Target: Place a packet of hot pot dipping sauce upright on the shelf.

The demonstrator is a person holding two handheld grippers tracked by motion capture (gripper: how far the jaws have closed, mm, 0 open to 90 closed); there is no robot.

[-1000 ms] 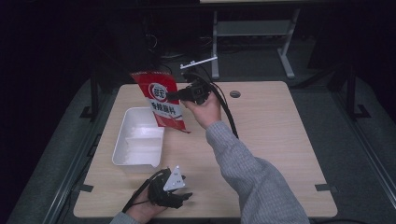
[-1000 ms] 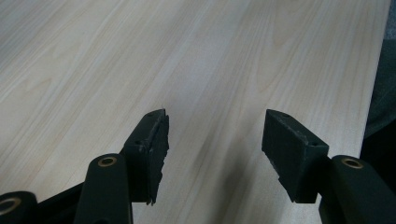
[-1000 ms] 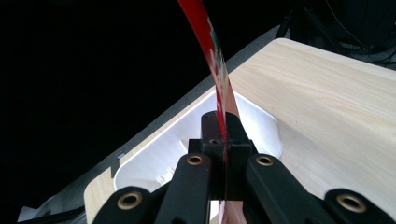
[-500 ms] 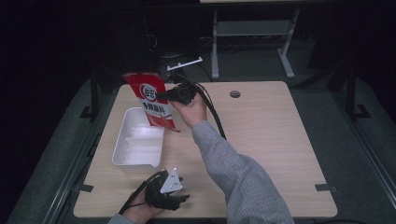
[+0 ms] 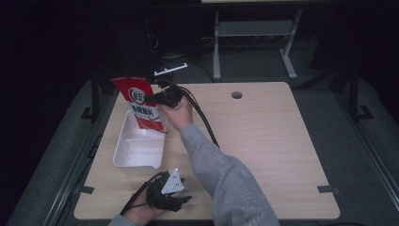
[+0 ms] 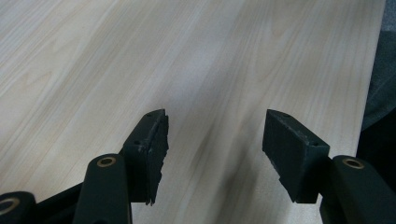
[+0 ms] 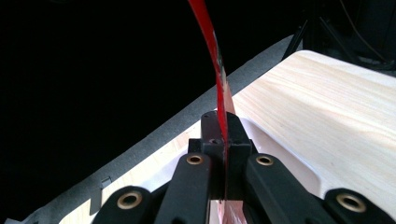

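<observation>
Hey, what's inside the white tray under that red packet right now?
The white tray looks bare where its floor shows. The red packet, pinched in the right tongs, hangs over the far end and hides that part, so anything there is unseen.

A wooden table (image 5: pixel 263 141) with a round hole (image 5: pixel 236 94) stands on grey floor (image 5: pixel 371 155), a metal frame (image 5: pixel 254 33) behind it.

The red packet (image 5: pixel 142 104) bears white Chinese characters, too blurred to read surely.
</observation>
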